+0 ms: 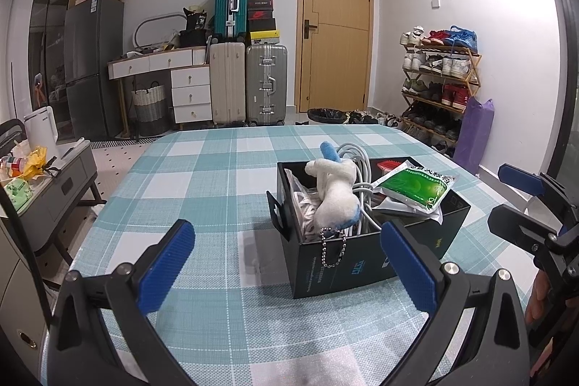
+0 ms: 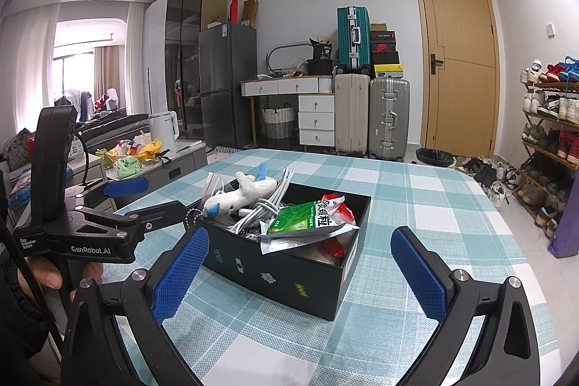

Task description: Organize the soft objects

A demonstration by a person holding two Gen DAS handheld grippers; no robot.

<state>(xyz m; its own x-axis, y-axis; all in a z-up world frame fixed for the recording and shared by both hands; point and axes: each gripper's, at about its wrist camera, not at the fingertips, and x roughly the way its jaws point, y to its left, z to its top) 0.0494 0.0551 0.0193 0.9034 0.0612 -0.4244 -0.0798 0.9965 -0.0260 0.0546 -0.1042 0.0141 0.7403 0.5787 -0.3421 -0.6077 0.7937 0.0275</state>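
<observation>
A black open box (image 1: pixel 365 263) (image 2: pixel 282 270) stands on the checked tablecloth. A white and blue plush toy (image 1: pixel 334 194) (image 2: pixel 240 192) with a bead chain lies on top of it, over white cables (image 1: pixel 356 161) (image 2: pixel 264 205). A green packet (image 1: pixel 416 187) (image 2: pixel 307 216) and a red packet (image 2: pixel 338 210) fill the box's other side. My left gripper (image 1: pixel 289 259) is open, just short of the box's near wall; it also shows as the left gripper (image 2: pixel 144 201) in the right wrist view. My right gripper (image 2: pixel 300 270) is open, facing the box's long side; it shows again as the right gripper (image 1: pixel 514 201).
The table (image 1: pixel 202 176) (image 2: pixel 416 205) has bare cloth around the box. To the left is a grey side table (image 1: pixel 61 187) with a kettle (image 2: pixel 164 129) and bags. Suitcases (image 1: pixel 266 85), a door and a shoe rack (image 1: pixel 441 85) line the far wall.
</observation>
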